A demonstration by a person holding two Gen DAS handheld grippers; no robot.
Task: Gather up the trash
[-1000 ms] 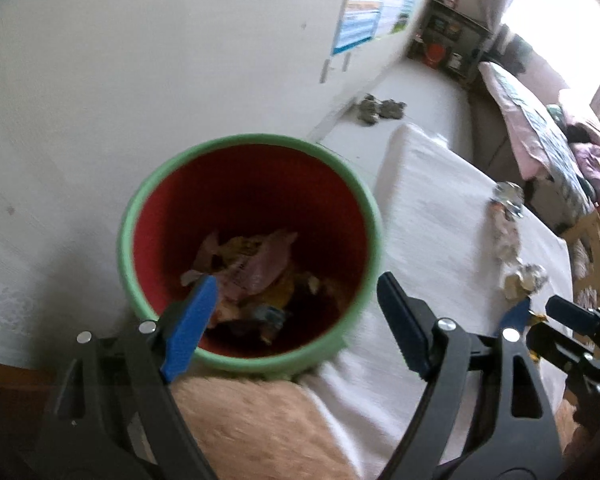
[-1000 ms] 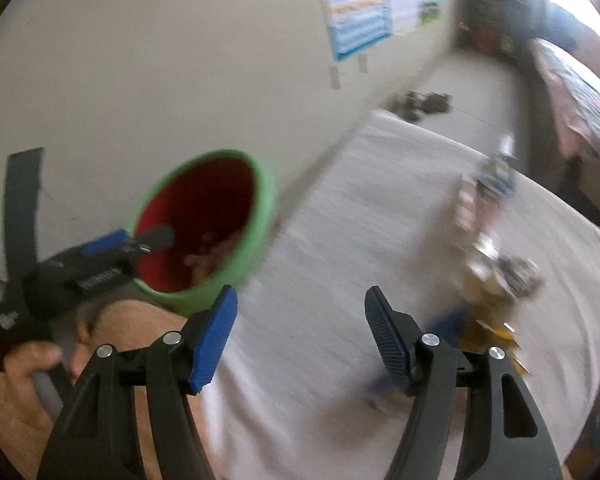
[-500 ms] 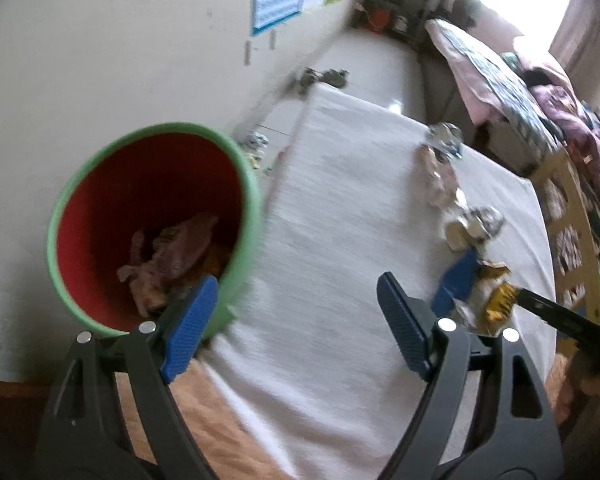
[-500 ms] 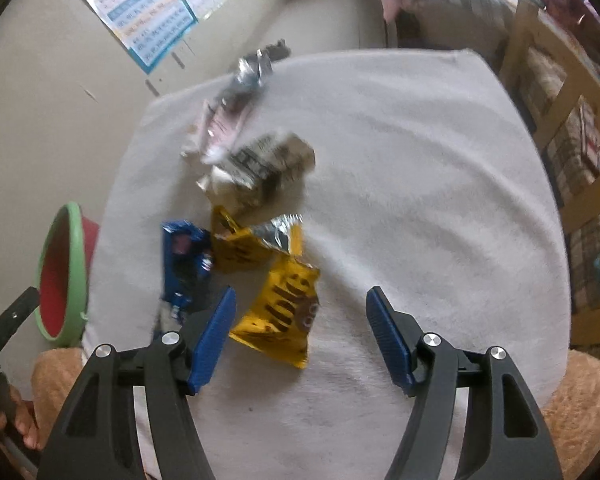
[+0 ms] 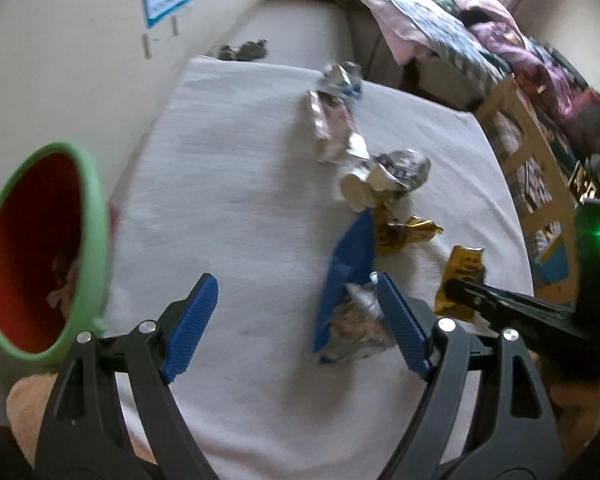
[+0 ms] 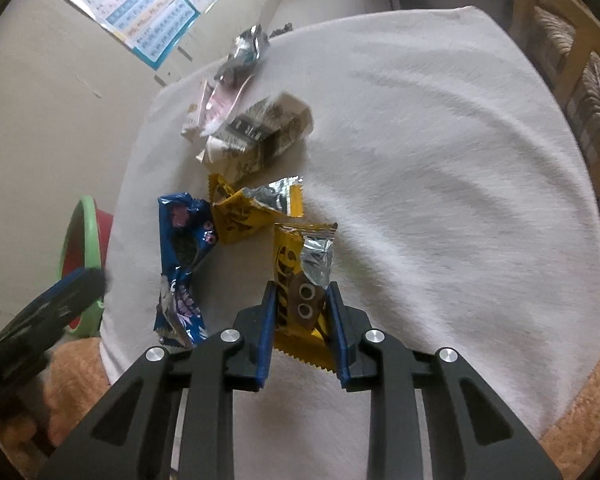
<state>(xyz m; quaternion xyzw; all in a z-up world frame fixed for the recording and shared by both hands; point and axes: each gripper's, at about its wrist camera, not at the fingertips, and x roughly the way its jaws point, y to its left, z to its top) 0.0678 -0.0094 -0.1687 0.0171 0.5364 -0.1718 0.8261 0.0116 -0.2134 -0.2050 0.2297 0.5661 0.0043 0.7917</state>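
Moved: both my tongs swung from the green bin [image 5: 88, 216] to the trash | right tongs [image 6: 302, 312] just closed, pinching the yellow wrapper [image 6: 300, 280] on the white cloth [image 6: 440, 200] | left tongs [image 5: 296, 320] wide, empty, near the blue wrapper [image 5: 348, 280]

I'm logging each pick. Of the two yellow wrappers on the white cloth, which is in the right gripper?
The yellow wrapper with googly eyes, nearest the camera: the right gripper pinches it. The other yellow wrapper lies free beside the blue wrapper.
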